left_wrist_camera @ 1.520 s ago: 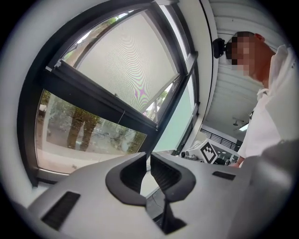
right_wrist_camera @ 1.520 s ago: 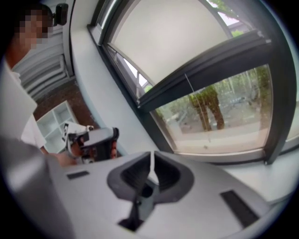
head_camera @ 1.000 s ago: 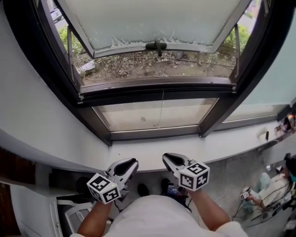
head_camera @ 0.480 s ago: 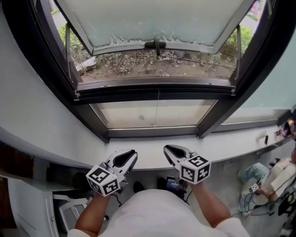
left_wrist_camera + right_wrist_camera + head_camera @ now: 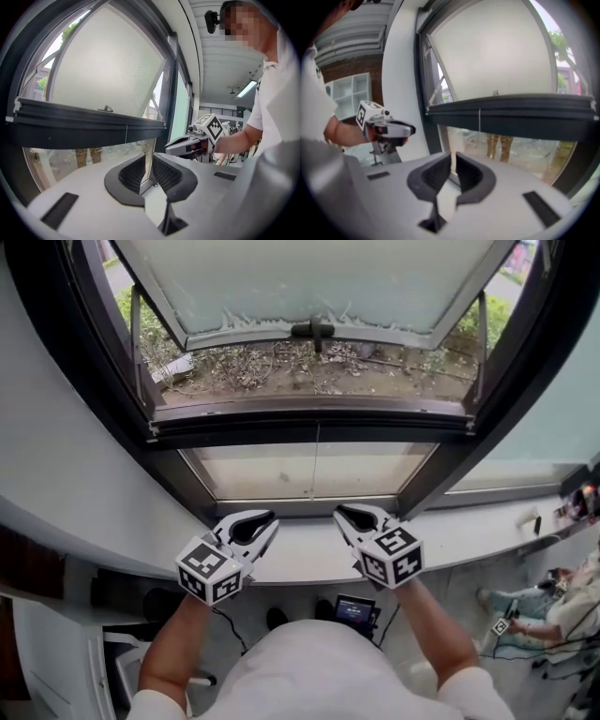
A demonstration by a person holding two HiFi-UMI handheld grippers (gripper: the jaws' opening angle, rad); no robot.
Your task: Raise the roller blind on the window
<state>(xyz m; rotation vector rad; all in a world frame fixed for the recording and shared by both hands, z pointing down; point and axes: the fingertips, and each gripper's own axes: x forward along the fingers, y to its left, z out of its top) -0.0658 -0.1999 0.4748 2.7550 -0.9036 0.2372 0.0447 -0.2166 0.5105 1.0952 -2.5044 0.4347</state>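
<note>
The window fills the head view: a frosted sash (image 5: 309, 277) tilted outward with a dark handle (image 5: 314, 331), and a fixed lower pane (image 5: 281, 470) beneath a dark crossbar (image 5: 309, 423). A thin vertical cord (image 5: 317, 460) hangs in front of the lower pane. I cannot make out the roller blind itself. My left gripper (image 5: 267, 518) and right gripper (image 5: 344, 513) sit side by side over the white sill (image 5: 469, 531), pointing at the lower pane. Both look shut with nothing in them. The left gripper (image 5: 149, 161) and right gripper (image 5: 453, 159) each face the crossbar (image 5: 84, 124).
A dark slanted frame post (image 5: 441, 465) stands right of the lower pane. Small items (image 5: 538, 521) lie on the sill at far right. Below the sill, a tablet (image 5: 356, 610) lies on the floor and a seated person (image 5: 553, 606) is at lower right. White wall (image 5: 56, 456) flanks the left.
Both grippers have moved forward from below the sill's edge to over the sill, nearer the lower pane, and rolled a little. Their jaws look unchanged.
</note>
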